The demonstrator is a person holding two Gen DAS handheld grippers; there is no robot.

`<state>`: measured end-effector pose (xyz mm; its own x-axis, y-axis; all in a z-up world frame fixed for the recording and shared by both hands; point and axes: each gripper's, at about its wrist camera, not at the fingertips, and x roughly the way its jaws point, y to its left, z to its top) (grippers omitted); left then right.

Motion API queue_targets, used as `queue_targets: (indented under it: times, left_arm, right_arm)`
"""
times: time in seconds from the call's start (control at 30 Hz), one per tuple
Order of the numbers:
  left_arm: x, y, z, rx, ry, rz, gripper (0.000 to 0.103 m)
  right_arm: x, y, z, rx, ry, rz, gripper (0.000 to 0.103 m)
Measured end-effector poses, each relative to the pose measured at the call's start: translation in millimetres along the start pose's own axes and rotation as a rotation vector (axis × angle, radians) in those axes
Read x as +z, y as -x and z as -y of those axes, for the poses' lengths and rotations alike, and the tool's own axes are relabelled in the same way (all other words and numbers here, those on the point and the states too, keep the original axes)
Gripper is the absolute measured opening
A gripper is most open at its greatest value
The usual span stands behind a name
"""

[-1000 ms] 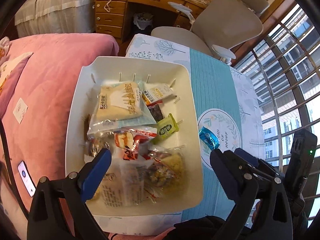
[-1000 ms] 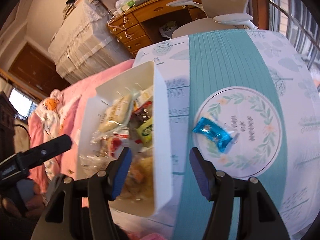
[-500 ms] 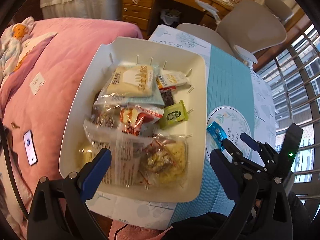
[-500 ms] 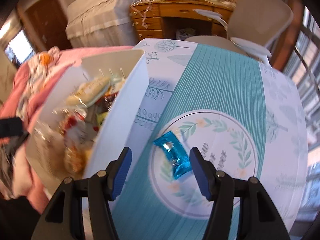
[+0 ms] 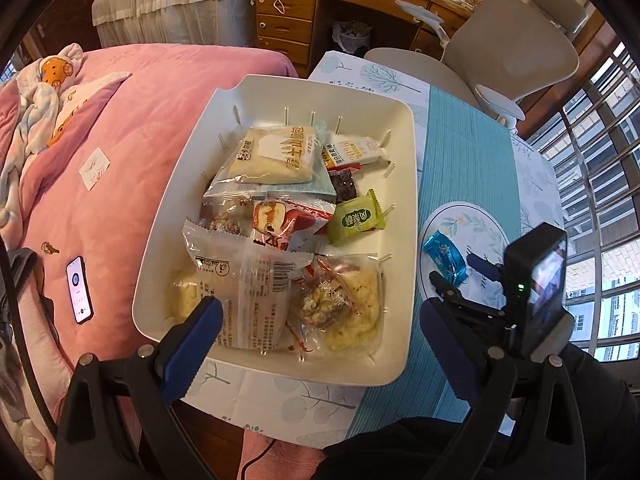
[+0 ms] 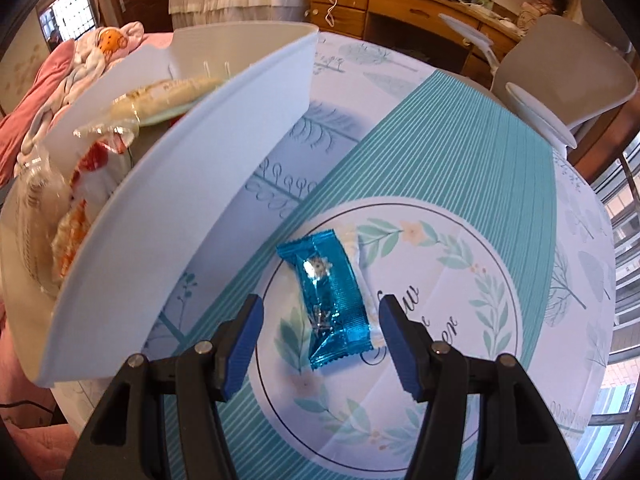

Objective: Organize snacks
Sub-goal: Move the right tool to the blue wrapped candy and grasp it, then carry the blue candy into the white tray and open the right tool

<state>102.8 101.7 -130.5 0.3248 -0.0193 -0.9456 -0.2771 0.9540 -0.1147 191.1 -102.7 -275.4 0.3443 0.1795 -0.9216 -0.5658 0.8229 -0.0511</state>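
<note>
A blue wrapped snack (image 6: 330, 298) lies on the round leaf print of the tablecloth, just right of the white bin (image 6: 160, 216). My right gripper (image 6: 320, 342) is open and low, with one finger on each side of the snack's near end. The snack (image 5: 445, 257) and the right gripper (image 5: 456, 278) also show in the left wrist view. The white bin (image 5: 408, 208) holds several packaged snacks, among them a green packet (image 5: 356, 219) and a large bread pack (image 5: 276, 156). My left gripper (image 5: 316, 340) is open and empty above the bin's near edge.
The table (image 5: 464, 152) has a teal and white cloth. A pink bed (image 5: 120, 140) with a phone (image 5: 79, 290) lies to the left. A grey chair (image 5: 516, 40) and a wooden desk (image 5: 304, 12) stand behind the table. Windows (image 5: 600, 160) are on the right.
My right gripper has moved forward and down, so the blue snack now lies between its fingers. My left gripper has drawn back and risen, showing more of the bin.
</note>
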Motion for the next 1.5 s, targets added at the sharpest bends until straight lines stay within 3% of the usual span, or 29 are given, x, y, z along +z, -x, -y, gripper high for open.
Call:
queue_targets:
  times: [0.17, 0.7, 1.03, 1.27, 1.5]
  left_arm:
    - [-2.6, 4.4, 2.8, -0.003, -0.011, 0.010, 0.098]
    - [-12.3, 7.9, -4.3, -0.012, 0.006, 0.012, 0.098]
    - [-13.2, 7.6, -17.0, -0.037, -0.024, 0.019, 0.098]
    - [6.6, 15.8, -27.1, -0.119, -0.155, 0.048, 0.098]
    - [22.2, 13.0, -43.5, -0.187, -0.276, 0.029, 0.098]
  right_arm:
    - [-1.4, -6.2, -1.1, -0.005, 0.027, -0.004, 0.057]
    - [-0.8, -9.9, 0.7, 0.006, 0.059, -0.016, 0.030]
    - [-0.9, -2.2, -6.8, 0.012, 0.017, -0.046, 0.027]
    - [-10.4, 22.8, -20.5, -0.036, -0.101, -0.045, 0.027]
    - [-16.3, 66.1, -36.1, -0.089, -0.356, 0.031, 0.027]
